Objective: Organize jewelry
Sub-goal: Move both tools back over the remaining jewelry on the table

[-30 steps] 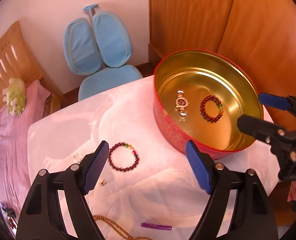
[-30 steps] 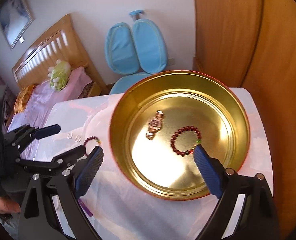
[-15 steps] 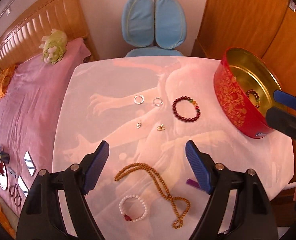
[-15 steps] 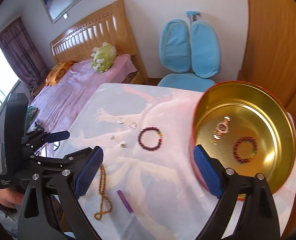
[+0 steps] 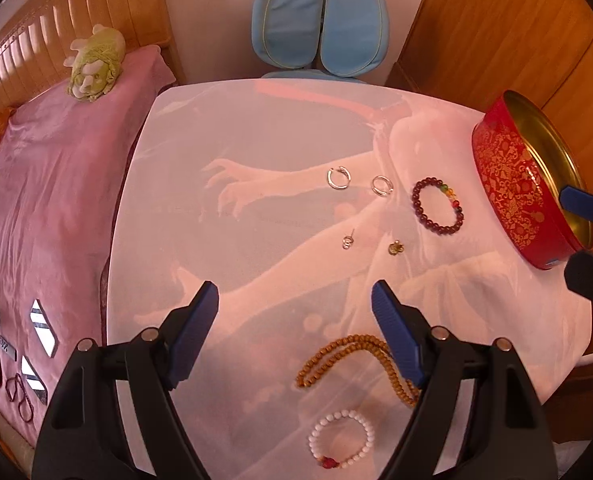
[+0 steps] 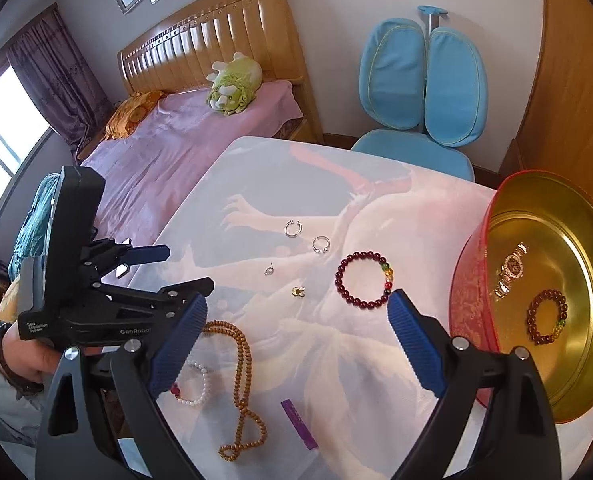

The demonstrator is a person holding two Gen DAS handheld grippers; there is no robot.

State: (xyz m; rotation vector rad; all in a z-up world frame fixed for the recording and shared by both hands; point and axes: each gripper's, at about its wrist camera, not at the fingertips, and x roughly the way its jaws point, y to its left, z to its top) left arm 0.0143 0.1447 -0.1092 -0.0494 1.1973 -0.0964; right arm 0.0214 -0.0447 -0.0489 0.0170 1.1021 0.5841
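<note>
A red tin (image 5: pixel 512 184) with a gold inside (image 6: pixel 536 360) stands at the table's right edge; a watch (image 6: pixel 510 270) and a dark bead bracelet (image 6: pixel 546 318) lie in it. On the pale tablecloth lie a dark red bead bracelet (image 5: pixel 438 205) (image 6: pixel 365 280), two silver rings (image 5: pixel 338 177) (image 5: pixel 382 185), two small earrings (image 5: pixel 348 242) (image 5: pixel 395 247), a wooden bead necklace (image 5: pixel 356 364) (image 6: pixel 242 384) and a white bead bracelet (image 5: pixel 342 438) (image 6: pixel 194 386). My left gripper (image 5: pixel 294 320) is open and empty above the table's near side. My right gripper (image 6: pixel 296 334) is open and empty, left of the tin.
A purple strip (image 6: pixel 298 424) lies near the necklace. A blue chair (image 5: pixel 320 20) stands behind the table. A bed with a pink cover (image 5: pixel 48 184) and a green plush toy (image 5: pixel 94 64) runs along the left. Wooden cabinets (image 5: pixel 496 32) stand at the right.
Both grippers have drawn back and swung left, away from the tin. The tin has shifted to the right edge of both views and the loose jewelry has come into view.
</note>
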